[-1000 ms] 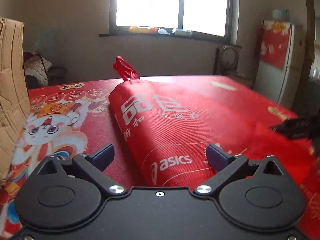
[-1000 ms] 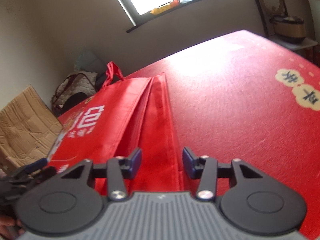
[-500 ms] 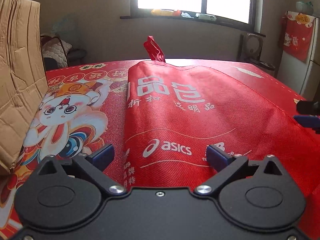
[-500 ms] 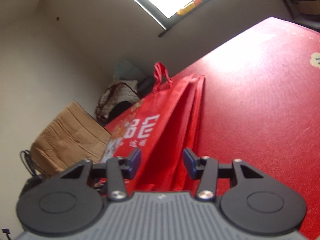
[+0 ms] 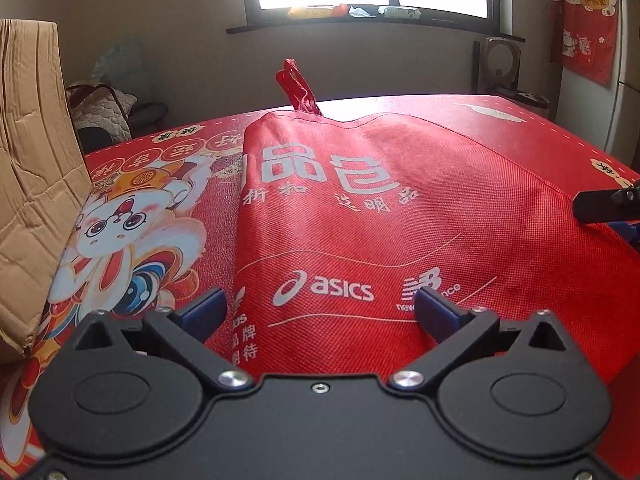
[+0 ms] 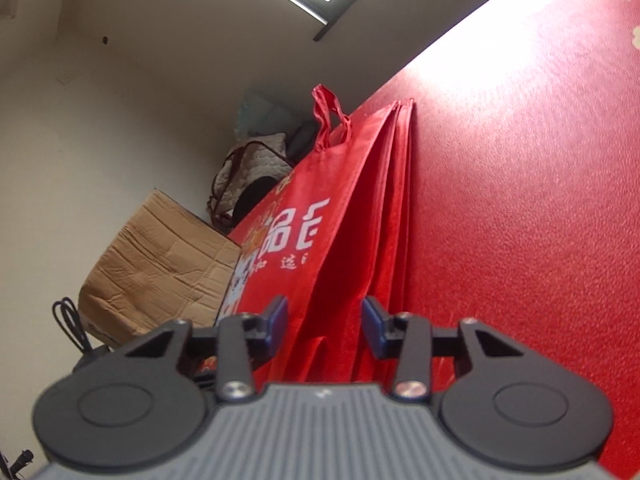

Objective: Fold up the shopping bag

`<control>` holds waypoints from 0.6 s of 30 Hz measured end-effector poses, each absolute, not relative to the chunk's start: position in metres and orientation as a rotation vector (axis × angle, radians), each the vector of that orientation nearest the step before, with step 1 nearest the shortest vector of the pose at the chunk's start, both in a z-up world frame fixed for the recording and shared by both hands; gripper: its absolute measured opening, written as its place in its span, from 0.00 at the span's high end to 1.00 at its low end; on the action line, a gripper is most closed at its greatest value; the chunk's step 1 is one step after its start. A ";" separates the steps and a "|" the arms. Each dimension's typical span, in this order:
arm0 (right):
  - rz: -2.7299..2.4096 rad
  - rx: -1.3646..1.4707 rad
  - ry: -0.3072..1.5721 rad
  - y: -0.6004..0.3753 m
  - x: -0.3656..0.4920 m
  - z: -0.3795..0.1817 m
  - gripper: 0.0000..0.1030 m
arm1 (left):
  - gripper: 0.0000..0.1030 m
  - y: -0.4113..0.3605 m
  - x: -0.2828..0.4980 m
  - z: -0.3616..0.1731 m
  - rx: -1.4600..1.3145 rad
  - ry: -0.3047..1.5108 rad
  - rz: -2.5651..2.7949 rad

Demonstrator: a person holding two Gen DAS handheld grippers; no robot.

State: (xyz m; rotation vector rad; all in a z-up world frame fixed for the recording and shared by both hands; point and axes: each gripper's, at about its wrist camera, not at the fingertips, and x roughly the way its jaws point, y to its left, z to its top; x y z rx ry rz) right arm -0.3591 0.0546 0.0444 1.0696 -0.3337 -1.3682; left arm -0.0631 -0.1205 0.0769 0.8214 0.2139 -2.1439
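Note:
A red non-woven shopping bag [image 5: 360,220] with white lettering lies flat on the red printed tablecloth [image 5: 132,240], its handle [image 5: 296,88] sticking up at the far end. My left gripper [image 5: 320,310] hovers open and wide over the bag's near end, with no pad pressing the fabric. The right gripper [image 6: 324,320] is at the bag's pleated side edge [image 6: 384,220]. Its jaws are closing with the folded layers between them, and the pads still stand apart from the fabric. Its tip [image 5: 612,208] shows at the right edge of the left wrist view.
A cardboard box [image 5: 28,180] stands at the table's left side. A quilted bag [image 5: 100,108] sits behind it by the wall. A fridge with a red cover [image 5: 588,48] is at the far right. A bare stretch of tablecloth [image 6: 520,200] lies right of the bag.
The left gripper has tipped down and the bag's near end fills more of its view. The right gripper has rolled and tilted along the bag's side edge; its finger gap looks the same.

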 end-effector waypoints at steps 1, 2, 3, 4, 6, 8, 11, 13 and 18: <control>-1.386 1.044 -0.320 0.055 -0.356 0.046 0.91 | 0.01 -0.121 -0.063 0.076 0.823 0.217 -2.145; -1.405 1.017 -0.302 0.055 -0.353 0.048 0.91 | 0.01 -0.121 -0.063 0.076 0.825 0.226 -2.148; -1.420 0.991 -0.281 0.055 -0.350 0.051 0.93 | 0.01 -0.122 -0.063 0.076 0.825 0.235 -2.150; -1.421 0.973 -0.284 0.056 -0.349 0.053 0.94 | 0.01 -0.122 -0.063 0.076 0.827 0.241 -2.153; -1.409 0.925 -0.295 0.059 -0.346 0.059 0.94 | 0.01 -0.122 -0.063 0.076 0.829 0.252 -2.159; -1.386 0.871 -0.310 0.062 -0.343 0.066 0.94 | 0.00 -0.122 -0.063 0.076 0.832 0.258 -2.164; -1.339 0.866 -0.323 0.062 -0.341 0.069 0.91 | 0.00 -0.121 -0.064 0.074 0.835 0.231 -2.160; -1.347 0.919 -0.305 0.056 -0.341 0.063 0.90 | 0.00 -0.120 -0.064 0.074 0.835 0.224 -2.158; -1.361 0.997 -0.274 0.044 -0.340 0.052 0.87 | 0.00 -0.120 -0.064 0.074 0.836 0.220 -2.157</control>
